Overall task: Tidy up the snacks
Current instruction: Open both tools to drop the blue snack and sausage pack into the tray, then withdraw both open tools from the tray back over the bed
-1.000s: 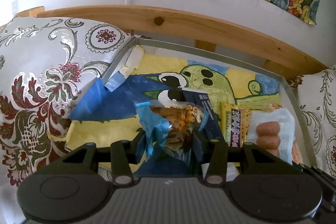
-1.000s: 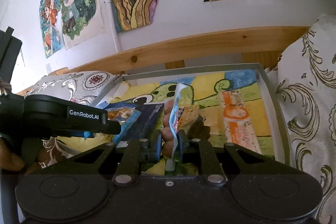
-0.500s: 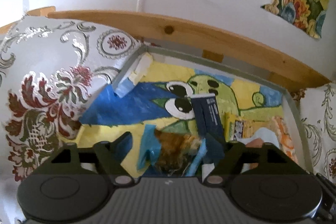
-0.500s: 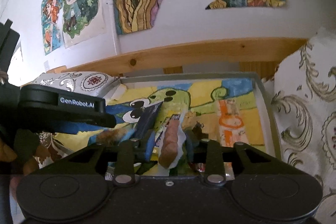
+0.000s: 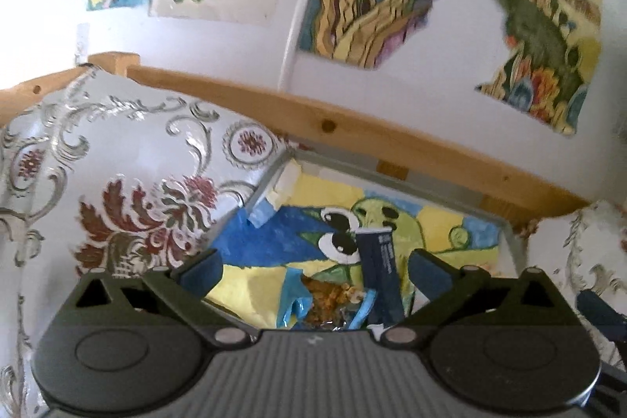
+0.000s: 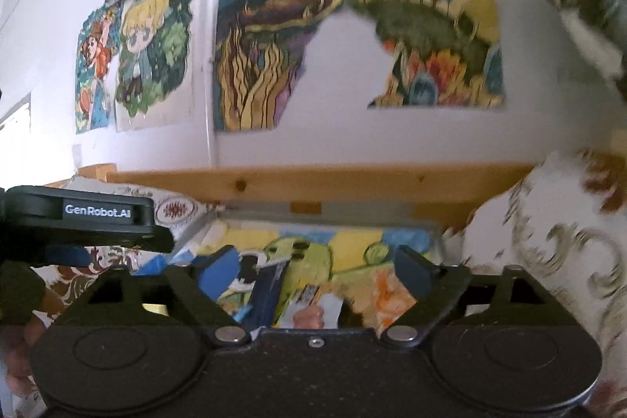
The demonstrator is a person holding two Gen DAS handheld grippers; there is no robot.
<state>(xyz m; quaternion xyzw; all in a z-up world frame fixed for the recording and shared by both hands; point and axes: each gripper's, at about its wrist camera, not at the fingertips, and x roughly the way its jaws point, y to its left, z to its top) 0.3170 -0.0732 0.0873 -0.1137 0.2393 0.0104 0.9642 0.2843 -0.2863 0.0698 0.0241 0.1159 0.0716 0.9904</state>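
Observation:
A grey tray lined with a cartoon drawing holds the snacks. In the left wrist view a blue packet of brown snacks lies on the lining just below my open left gripper, beside a dark navy bar. My right gripper is open too, above a clear pack of sausages, the navy bar and an orange-printed packet. Neither gripper holds anything. The left gripper's body shows at the left of the right wrist view.
Patterned cushions flank the tray on both sides. A wooden rail runs behind it, under a white wall with colourful pictures. A hand holds the left gripper.
Both grippers opened and let go: the left released the blue snack packet, the right released the sausage pack. Both pulled back and tilted upward, so more wall shows.

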